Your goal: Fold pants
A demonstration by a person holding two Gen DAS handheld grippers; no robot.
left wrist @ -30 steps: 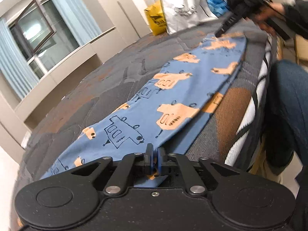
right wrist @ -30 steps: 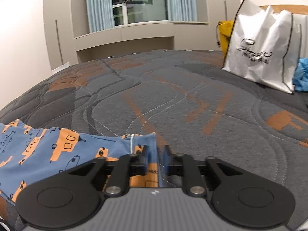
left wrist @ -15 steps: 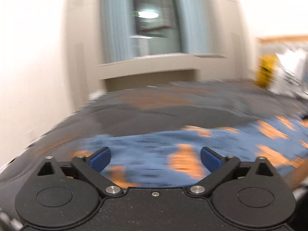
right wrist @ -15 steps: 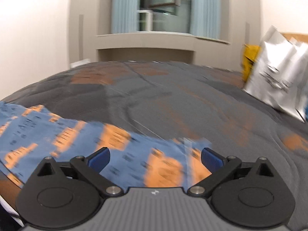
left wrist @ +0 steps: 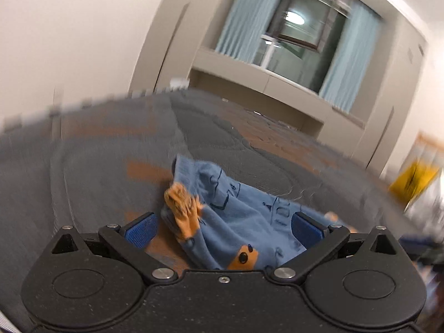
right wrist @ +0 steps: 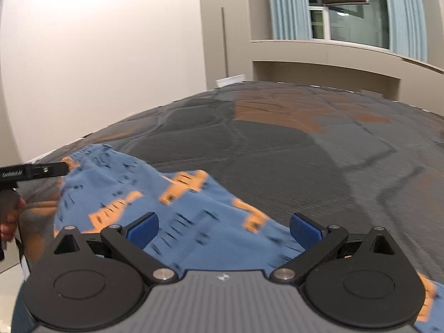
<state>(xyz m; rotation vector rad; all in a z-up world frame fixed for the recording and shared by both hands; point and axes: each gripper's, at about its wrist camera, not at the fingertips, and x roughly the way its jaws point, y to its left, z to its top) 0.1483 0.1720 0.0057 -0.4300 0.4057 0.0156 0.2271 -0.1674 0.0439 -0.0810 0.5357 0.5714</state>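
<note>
While both sets of jaws gape empty, the pants lie crumpled just beyond the left gripper — their length running under the right gripper.

Blue pants here, soft knit, printed all over with orange vehicles and thin dark line drawings. They're lying on the grey and orange quilted bed, stretched in a long band from lower right up toward the left. In the left wrist view the pants end in a rumpled heap, 1 ribbed edge lifted, an orange patch bunched into folds.
</note>
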